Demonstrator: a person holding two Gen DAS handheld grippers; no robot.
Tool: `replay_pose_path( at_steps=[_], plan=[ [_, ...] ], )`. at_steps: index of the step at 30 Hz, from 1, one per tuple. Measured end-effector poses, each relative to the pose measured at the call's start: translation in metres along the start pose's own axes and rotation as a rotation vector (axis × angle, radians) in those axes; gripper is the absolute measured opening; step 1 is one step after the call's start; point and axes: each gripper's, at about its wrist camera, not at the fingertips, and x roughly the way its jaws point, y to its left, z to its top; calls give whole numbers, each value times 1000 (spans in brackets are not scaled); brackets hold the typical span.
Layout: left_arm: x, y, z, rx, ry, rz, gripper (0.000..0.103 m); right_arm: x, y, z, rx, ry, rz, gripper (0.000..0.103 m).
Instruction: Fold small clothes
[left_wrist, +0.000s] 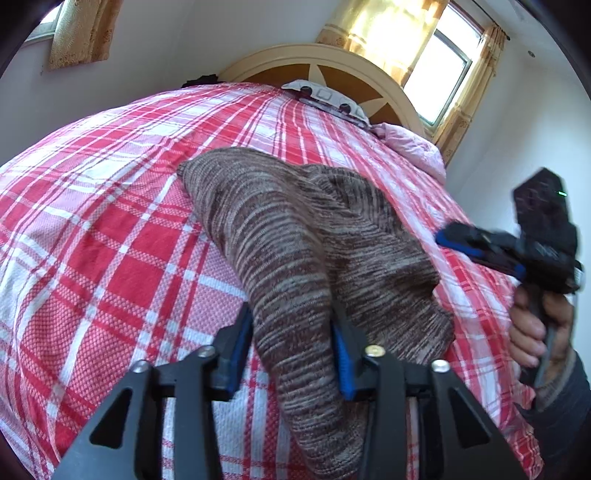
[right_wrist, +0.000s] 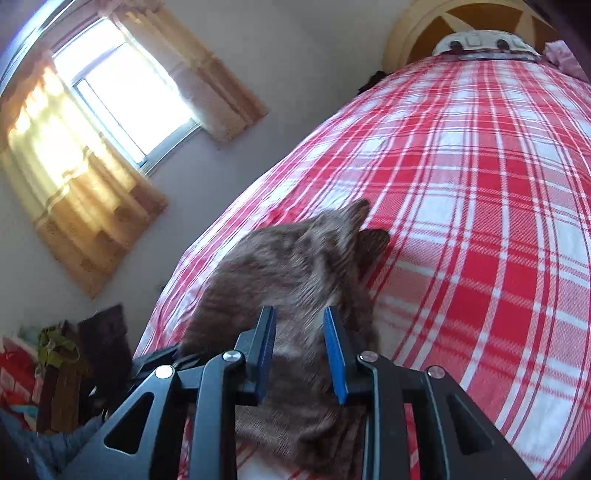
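A brown striped knit garment (left_wrist: 295, 251) lies bunched on the red and white plaid bedsheet (left_wrist: 110, 229). My left gripper (left_wrist: 291, 325) is shut on a fold of it, cloth filling the gap between the blue pads. My right gripper (left_wrist: 480, 247) shows at the right in the left wrist view, held by a hand just off the garment's right edge. In the right wrist view the right gripper (right_wrist: 300, 350) stands with blue pads apart over the blurred garment (right_wrist: 295, 266), not pinching it.
A headboard (left_wrist: 332, 66) and patterned pillow (left_wrist: 328, 98) are at the far end of the bed. A pink quilt (left_wrist: 413, 144) lies at the far right. Curtained window (right_wrist: 110, 99) and floor clutter (right_wrist: 55, 369) are beside the bed.
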Motion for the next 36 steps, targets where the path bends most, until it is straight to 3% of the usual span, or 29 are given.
replay_pose_path(
  at_steps=[3,6,9,11,13,15,19,21,22,24,25,27,30,32,34,36],
  plan=[
    [3,1,-5,-9,21,13,51,7,20,-20,-79,76,-65,28],
    [-2,0,-7,7,27,20,56,25,23,-54,-152,209,-206,26],
    [-16,-3,4,40,-37,66,61,19,23,-71,-218,236,-328,24],
    [-25,-6,18,48,-92,77,69,8,24,-65,-188,211,-308,24],
    [-27,-9,32,73,-131,105,84,-4,37,-53,-219,123,-318,24],
    [-18,-8,42,80,-143,131,84,-7,50,-37,-226,48,-245,24],
    [26,19,55,55,-74,268,87,29,51,2,-192,-4,-112,25],
    [42,34,54,8,2,273,90,55,32,16,-146,12,-149,25],
    [46,43,53,-42,27,218,90,73,9,20,-73,60,-223,24],
    [43,42,54,-36,17,217,90,89,-23,17,53,97,-207,24],
    [41,39,53,-22,15,222,90,84,-32,15,84,55,-144,23],
    [30,34,46,-20,-6,225,88,74,-33,10,90,39,-125,23],
    [2,30,28,-44,-50,184,87,51,-16,3,25,-27,-177,25],
    [-15,20,9,-9,-65,158,90,30,0,-11,-19,-66,-130,25],
    [-7,13,-4,25,-18,178,90,20,17,-28,-77,-58,-91,25],
    [-1,10,-20,44,26,179,91,25,24,-46,-109,-11,-130,26]
  ],
)
